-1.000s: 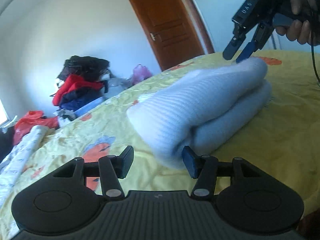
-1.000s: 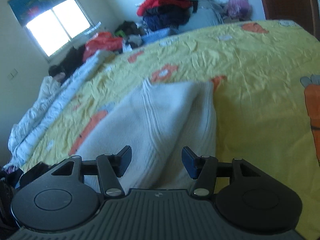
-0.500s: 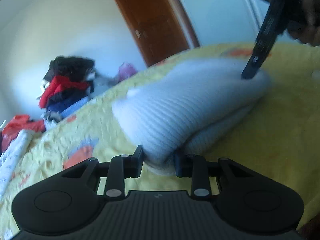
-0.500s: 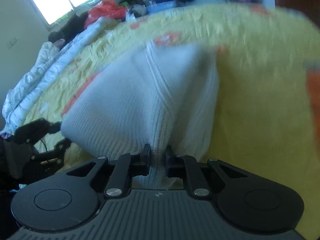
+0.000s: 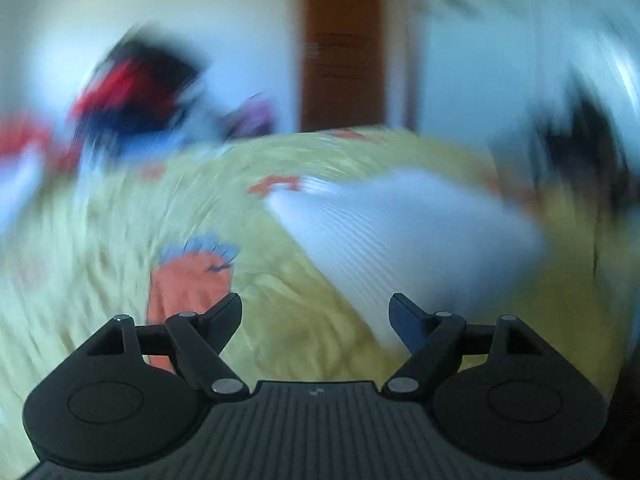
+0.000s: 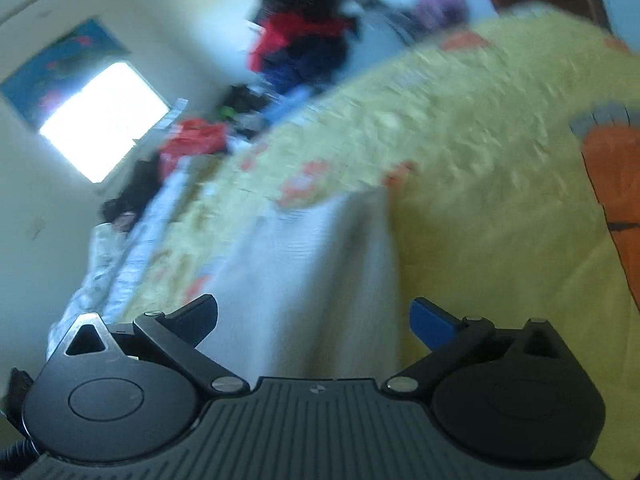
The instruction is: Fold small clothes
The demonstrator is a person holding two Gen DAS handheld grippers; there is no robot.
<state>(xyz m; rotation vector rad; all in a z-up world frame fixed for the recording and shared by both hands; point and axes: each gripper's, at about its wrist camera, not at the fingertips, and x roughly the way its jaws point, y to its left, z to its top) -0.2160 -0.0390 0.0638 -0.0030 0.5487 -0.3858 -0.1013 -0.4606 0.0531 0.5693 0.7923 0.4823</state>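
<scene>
My left gripper point(image 5: 316, 312) has its fingers spread wide apart with nothing between them. It sits low and roughly level over the yellow bedspread point(image 5: 100, 248), looking along the bed toward the brown door point(image 5: 342, 44). The white ribbed garment point(image 5: 404, 236) lies folded on the bedspread ahead and to the right of this gripper; its near edge comes down close to my right-hand finger point(image 5: 408, 322), but the blur keeps me from telling whether they touch. An orange carrot print point(image 5: 188, 280) shows on the bedspread just ahead of my left-hand finger.

My right gripper point(image 6: 314, 316) is also splayed open and grips nothing. It is rolled to one side, so the bed point(image 6: 480, 152) slants across its view. The garment point(image 6: 316, 280) runs straight out from the gap between these fingers, lying flat on the bedspread, its far edge meeting the yellow cloth. Beyond the garment, off the far side of the bed, a pile of red and dark clothes point(image 6: 308, 40) stands against the wall, with a bright window point(image 6: 104, 120) to the left of it. Both views are heavily smeared.
</scene>
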